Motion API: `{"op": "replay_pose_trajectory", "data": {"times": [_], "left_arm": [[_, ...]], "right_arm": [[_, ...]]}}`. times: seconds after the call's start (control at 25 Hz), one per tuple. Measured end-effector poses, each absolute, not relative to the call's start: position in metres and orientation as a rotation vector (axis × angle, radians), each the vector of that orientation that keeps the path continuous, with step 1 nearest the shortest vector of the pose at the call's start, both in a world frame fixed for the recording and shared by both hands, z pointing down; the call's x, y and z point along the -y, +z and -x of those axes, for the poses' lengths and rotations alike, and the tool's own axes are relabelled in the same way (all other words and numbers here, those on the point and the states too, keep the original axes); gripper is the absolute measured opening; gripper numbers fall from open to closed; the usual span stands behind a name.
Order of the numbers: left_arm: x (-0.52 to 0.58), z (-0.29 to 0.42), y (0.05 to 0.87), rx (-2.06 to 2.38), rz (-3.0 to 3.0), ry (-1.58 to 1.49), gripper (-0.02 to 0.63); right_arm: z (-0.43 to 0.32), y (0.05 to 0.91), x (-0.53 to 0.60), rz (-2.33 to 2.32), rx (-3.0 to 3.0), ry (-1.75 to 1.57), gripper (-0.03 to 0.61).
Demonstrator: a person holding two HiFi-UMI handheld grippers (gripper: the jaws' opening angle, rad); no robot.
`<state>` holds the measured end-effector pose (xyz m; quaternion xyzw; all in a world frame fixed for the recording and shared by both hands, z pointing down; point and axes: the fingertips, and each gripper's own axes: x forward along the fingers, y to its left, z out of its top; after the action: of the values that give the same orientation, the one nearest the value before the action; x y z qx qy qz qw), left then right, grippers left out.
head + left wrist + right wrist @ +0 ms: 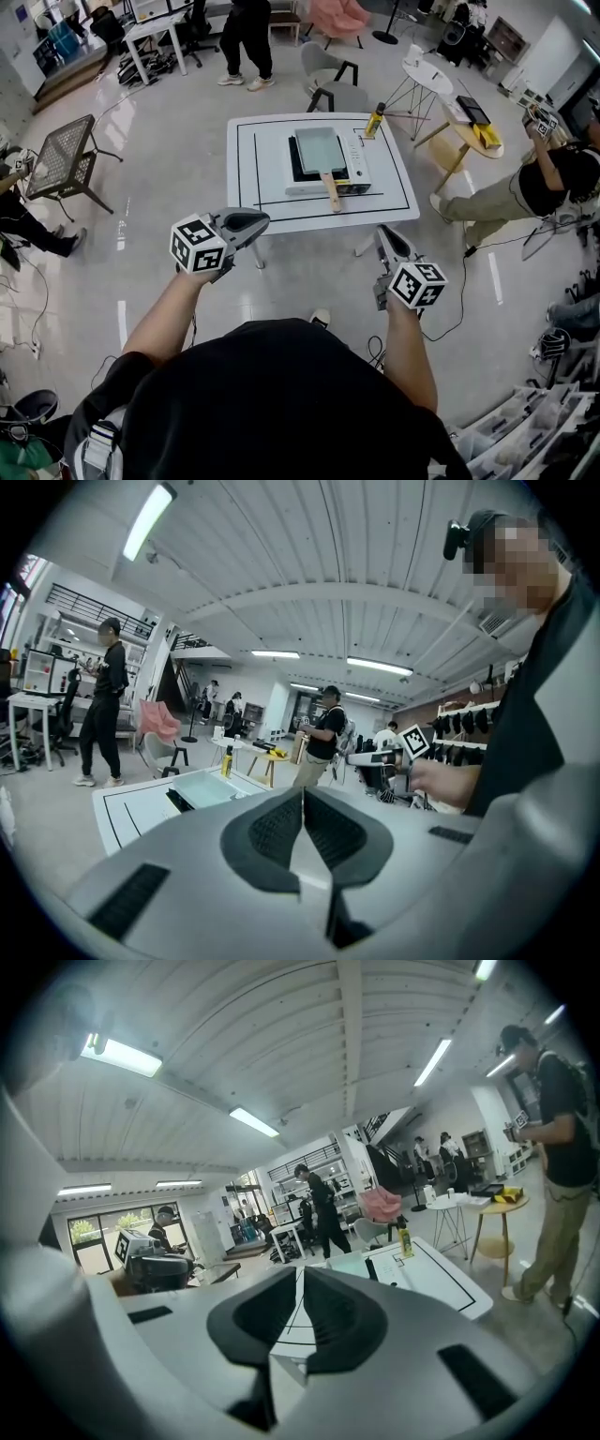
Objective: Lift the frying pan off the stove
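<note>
Fingers of your left gripper are clenched flat together with nothing between them. Your right gripper is the same: fingers pressed shut, empty.

The frying pan is rectangular and pale inside. It sits on the stove, with its wooden handle pointing back toward you. Neither of your grippers touches it, and both are held in the air on your side of the counter.

In the head view your left gripper shows at the counter's near left corner and your right one just off the near right edge. Both gripper views look out over the shut fingers, with the pan and counter small in the distance.

The stove is a white portable unit in the middle of the white counter, inside black marked lines. A yellow bottle stands upright at the counter's far right corner, apart from the stove.

Around the counter:
- A grey chair is just behind it.
- A white round table and a wooden round table are off to the right.
- A black mesh table is well off to the left.
- One person stands at the far side of the room.
- Another person is at the right edge.
</note>
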<state>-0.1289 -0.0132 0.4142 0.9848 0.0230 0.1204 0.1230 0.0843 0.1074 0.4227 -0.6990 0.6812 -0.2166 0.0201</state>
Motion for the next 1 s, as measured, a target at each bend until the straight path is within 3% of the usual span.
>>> {"op": "replay_pose_trajectory", "data": {"times": [1.0], "left_arm": [[0.027, 0.034, 0.428, 0.017, -2.839, 0.407, 0.015]], "right_arm": [[-0.178, 0.443, -0.070, 2.066, -2.211, -0.748, 0.028]]}}
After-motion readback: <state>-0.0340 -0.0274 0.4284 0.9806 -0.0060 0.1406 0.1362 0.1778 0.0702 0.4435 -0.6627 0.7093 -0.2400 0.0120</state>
